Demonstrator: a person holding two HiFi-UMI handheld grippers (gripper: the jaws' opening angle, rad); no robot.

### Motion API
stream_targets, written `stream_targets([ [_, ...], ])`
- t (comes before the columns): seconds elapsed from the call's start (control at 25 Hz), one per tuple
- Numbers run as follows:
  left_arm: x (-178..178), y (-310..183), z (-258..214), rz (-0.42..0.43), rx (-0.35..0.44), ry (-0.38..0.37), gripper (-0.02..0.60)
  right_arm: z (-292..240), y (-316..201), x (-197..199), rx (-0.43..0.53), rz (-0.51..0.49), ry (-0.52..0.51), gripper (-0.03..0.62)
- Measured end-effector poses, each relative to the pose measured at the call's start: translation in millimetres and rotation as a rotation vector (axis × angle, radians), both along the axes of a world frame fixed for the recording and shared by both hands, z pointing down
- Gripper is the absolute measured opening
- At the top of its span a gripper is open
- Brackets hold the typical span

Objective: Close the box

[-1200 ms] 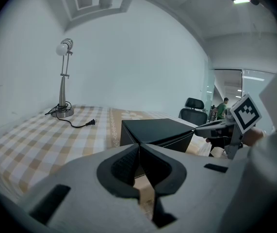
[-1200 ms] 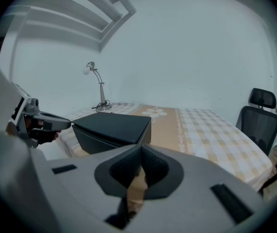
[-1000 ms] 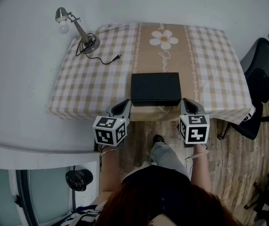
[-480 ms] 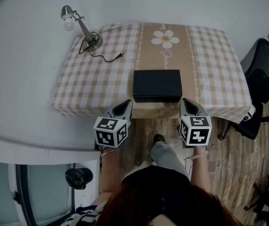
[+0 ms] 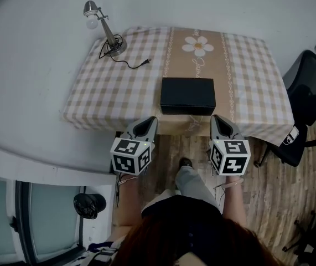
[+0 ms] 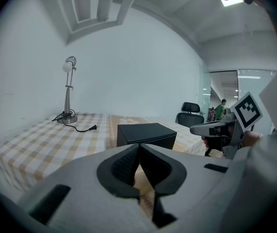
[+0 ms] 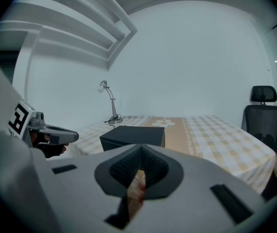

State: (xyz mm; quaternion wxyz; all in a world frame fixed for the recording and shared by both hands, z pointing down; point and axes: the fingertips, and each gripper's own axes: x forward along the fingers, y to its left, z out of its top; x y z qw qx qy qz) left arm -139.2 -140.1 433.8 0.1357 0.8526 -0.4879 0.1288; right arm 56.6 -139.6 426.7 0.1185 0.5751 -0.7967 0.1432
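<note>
A black box (image 5: pixel 187 95) lies with its lid down flat near the front edge of a checked table (image 5: pixel 102 87). It shows ahead of both pairs of jaws, as the box (image 6: pixel 145 134) in the left gripper view and the box (image 7: pixel 132 137) in the right gripper view. My left gripper (image 5: pixel 146 124) hangs off the table's front edge, left of the box, jaws shut with nothing between them. My right gripper (image 5: pixel 218 122) hangs level with it at the box's right, also shut and holding nothing. Neither touches the box.
A desk lamp (image 5: pixel 105 29) with a loose cord and plug (image 5: pixel 138 65) stands at the table's far left corner. A black office chair (image 5: pixel 310 87) is to the right of the table. Wooden floor (image 5: pixel 268 204) lies below me. A black round object (image 5: pixel 87 205) sits on the floor at left.
Both grippers have drawn back from the box toward me and now hang off the table's front edge. The box looks smaller and farther in both gripper views. Jaws stay shut.
</note>
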Motion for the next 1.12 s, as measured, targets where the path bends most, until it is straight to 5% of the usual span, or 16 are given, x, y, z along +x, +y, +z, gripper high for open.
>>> stream_targets([
  [1.12, 15, 86, -47, 0.003, 0.168, 0.013, 0.028, -53, 86, -19, 0.173, -0.062, 0.013, 0.017],
])
